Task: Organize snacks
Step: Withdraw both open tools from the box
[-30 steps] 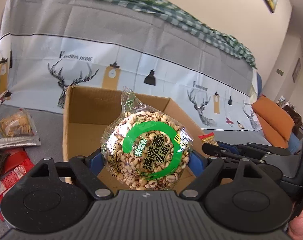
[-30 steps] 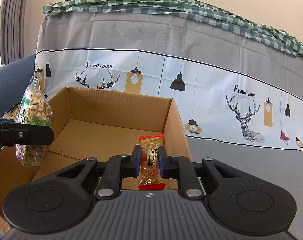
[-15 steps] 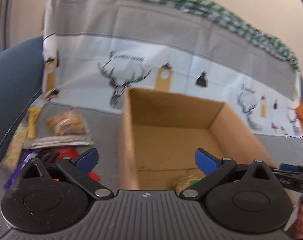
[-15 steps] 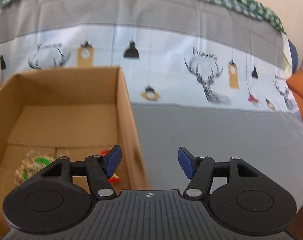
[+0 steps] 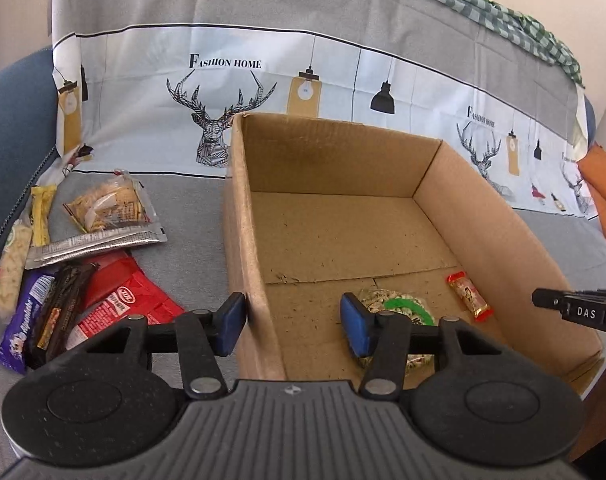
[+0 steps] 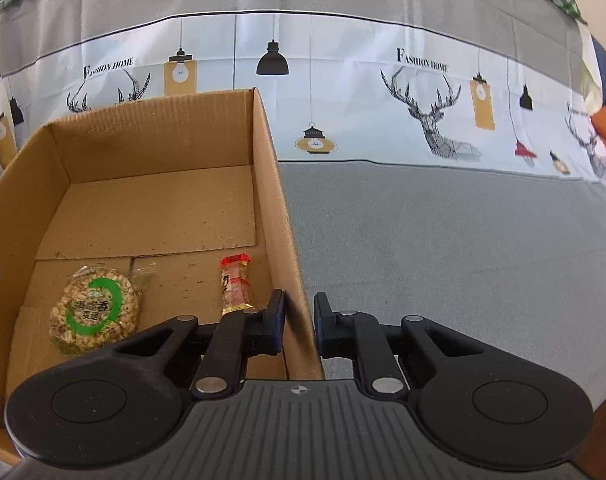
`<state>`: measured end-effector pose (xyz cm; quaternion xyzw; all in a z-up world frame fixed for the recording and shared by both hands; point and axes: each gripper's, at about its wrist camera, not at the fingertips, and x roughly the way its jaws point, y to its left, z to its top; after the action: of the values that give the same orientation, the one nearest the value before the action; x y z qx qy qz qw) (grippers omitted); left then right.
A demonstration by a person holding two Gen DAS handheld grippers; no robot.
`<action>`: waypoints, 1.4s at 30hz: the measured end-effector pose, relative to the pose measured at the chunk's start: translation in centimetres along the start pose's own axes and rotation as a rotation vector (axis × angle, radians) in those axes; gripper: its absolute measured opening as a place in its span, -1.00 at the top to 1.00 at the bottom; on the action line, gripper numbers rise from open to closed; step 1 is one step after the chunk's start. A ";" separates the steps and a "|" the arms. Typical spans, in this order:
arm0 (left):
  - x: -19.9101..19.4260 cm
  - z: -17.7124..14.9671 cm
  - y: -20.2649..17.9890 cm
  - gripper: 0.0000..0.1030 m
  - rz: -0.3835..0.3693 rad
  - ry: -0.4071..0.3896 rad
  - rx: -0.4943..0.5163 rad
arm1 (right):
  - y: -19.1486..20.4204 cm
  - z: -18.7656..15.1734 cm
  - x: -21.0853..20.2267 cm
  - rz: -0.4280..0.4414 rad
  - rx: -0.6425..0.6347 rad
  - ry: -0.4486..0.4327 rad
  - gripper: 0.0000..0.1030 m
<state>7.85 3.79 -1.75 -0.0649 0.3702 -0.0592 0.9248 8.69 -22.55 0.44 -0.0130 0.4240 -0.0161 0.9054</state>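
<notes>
Two snacks already lie on the floor of the cardboard box [image 5: 243, 216]: a round puffed-grain cake [image 6: 94, 314] with a green ring label at about 8 o'clock in the right wrist view, and a small red-wrapped candy [image 6: 235, 286] just beside the box's right wall. The job looks barely begun. A heap of packets waits outside the box on the grey sofa cover [image 6: 443, 240], at 9 o'clock in the left wrist view: a clear bag of crackers [image 5: 109, 204], a silver pouch [image 5: 99, 240], red wrappers [image 5: 127, 294], a purple bar [image 5: 21, 326], a dark bar [image 5: 61, 304] and a yellow stick [image 5: 41, 212].

The left gripper [image 5: 293, 322] tilts down over the box's left wall, its blue fingers [image 5: 231, 322] apart and holding nothing, having just been closing; one finger sits outside the wall, the other above the grain cake. The right gripper [image 6: 299, 326] points down at the box's right wall, its fingers having just closed to a narrow gap astride the wall's edge, empty of any snack; whether they pinch the cardboard cannot be told.
</notes>
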 end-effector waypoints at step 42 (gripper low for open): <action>-2.1 -0.1 -2.1 -0.40 -0.108 -0.109 0.089 | -1.7 -0.4 -2.1 -0.016 0.098 -0.072 0.21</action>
<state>6.14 2.04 -0.08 -0.0465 0.3120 -0.1217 0.9411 7.05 -24.17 1.86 0.0271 0.3895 -0.0437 0.9196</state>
